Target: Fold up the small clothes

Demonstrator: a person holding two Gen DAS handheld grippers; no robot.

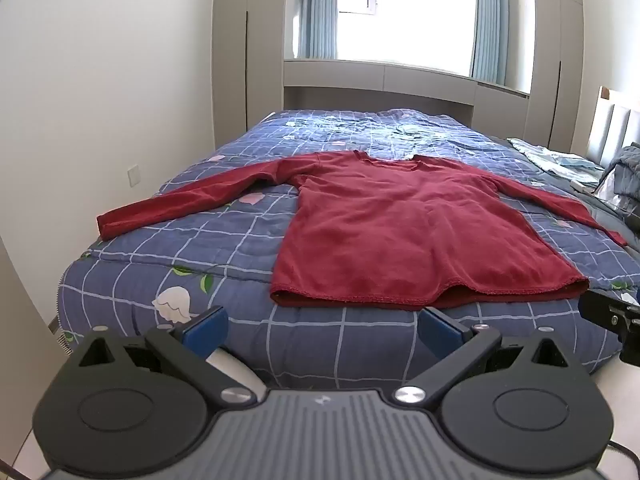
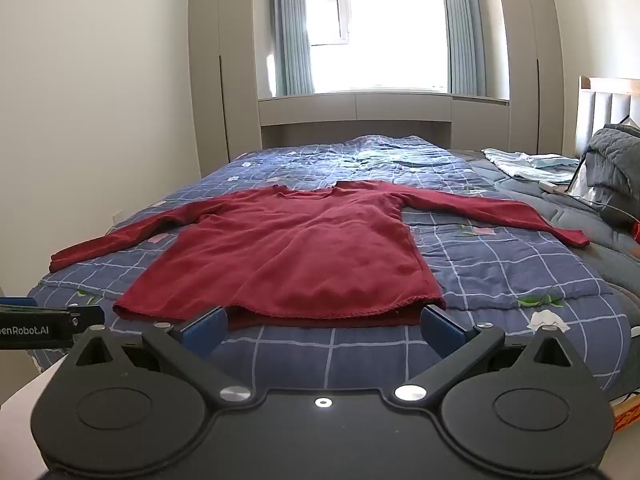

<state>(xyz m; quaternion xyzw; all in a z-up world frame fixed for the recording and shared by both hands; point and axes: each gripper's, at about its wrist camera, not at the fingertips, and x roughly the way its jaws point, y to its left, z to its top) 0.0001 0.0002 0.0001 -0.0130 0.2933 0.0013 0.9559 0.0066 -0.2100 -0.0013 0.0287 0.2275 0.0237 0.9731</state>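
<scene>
Shirt flat on bed, both claws wide and empty

Shirt [image 1: 420,236]: dark red, long sleeves, lying flat on the quilt [image 1: 208,248] of the bed [image 2: 624,248], hem toward the cameras, neckline toward the window [image 2: 384,28]. Both sleeves spread out to the sides, angled slightly toward the near edge. Body is mostly smooth, a few shallow wrinkles. Hem sits near the quilt's near edge; a strip of a lower layer shows below it.

Left claw [image 1: 324,328]: jaws spread wide, nothing between the blue pads [image 1: 208,326]. It hovers off the foot of the bed, short of the hem, not touching cloth. In its view the shirt body sits right of centre.

Right claw [image 2: 324,326]: jaws also spread wide, nothing gripped. In the right wrist view the blue pads [image 2: 442,328] line up with the hem's edge, but contact can't be confirmed. The left claw's tip shows at that view's left edge, just beside the bed corner.

Quilt is blue with a white grid and flower print. A grey blanket [image 2: 612,152] and light blue cloth [image 2: 528,162] are piled at the bed's right side near the headboard [image 2: 604,100], well apart from the shirt. Blue curtains [image 2: 294,28] flank the window.
</scene>
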